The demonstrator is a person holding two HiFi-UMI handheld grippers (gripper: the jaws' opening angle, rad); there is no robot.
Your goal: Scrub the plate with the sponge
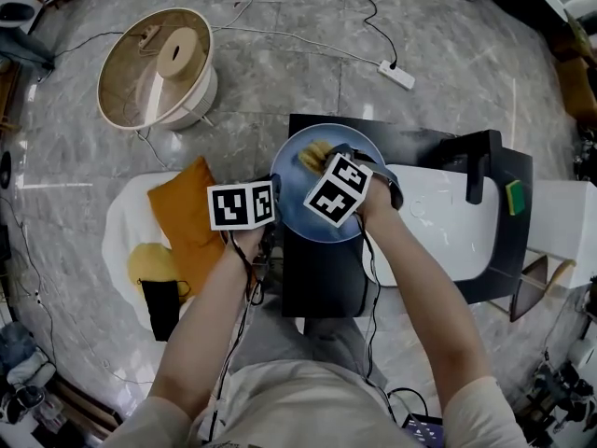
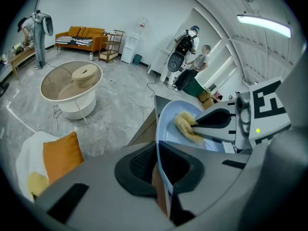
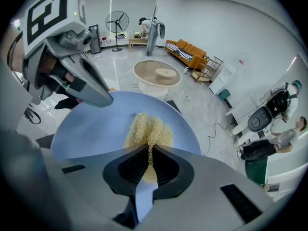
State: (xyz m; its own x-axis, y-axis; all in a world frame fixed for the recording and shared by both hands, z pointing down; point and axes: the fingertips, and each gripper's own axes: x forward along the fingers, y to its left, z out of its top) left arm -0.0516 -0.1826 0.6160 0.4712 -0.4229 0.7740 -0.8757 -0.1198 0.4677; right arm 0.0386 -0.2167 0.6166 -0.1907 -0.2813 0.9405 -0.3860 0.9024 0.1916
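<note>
Room: open hall with a grey marbled floor (image 1: pixel 280 54) and white walls; an orange sofa (image 2: pixel 79 36) stands at the far side.

Work surface: a black table (image 1: pixel 322 278) directly in front of me, with a white basin (image 1: pixel 448 222) set into it on my right and a black faucet (image 1: pixel 480 161) standing over the basin.

Item 1, blue plate (image 1: pixel 291 208): raised over the table's left part, just beside the basin, its face turned up toward me.

Item 2, my left gripper (image 2: pixel 158 165): jaws clenched on the plate's near rim, the thin edge running straight between the pads.

Item 3, yellow sponge (image 3: pixel 149 129): a fibrous pad lying flat against the plate's face, toward its far side.

Item 4, my right gripper (image 3: pixel 150 165): jaws closed tight on the sponge, which bulges out beyond the tips onto the blue surface.

Item 5, green sponge (image 1: pixel 514 197): on the table's right end, well apart from the plate.

Item 6, round stand (image 1: pixel 159 68): beige top on a white base, on the floor to the far left.

Item 7, orange cushion (image 1: pixel 182 213): on a white seat to the left of the table.

Item 8, white power strip (image 1: pixel 396 74): on the floor beyond the table, with a cable attached.
</note>
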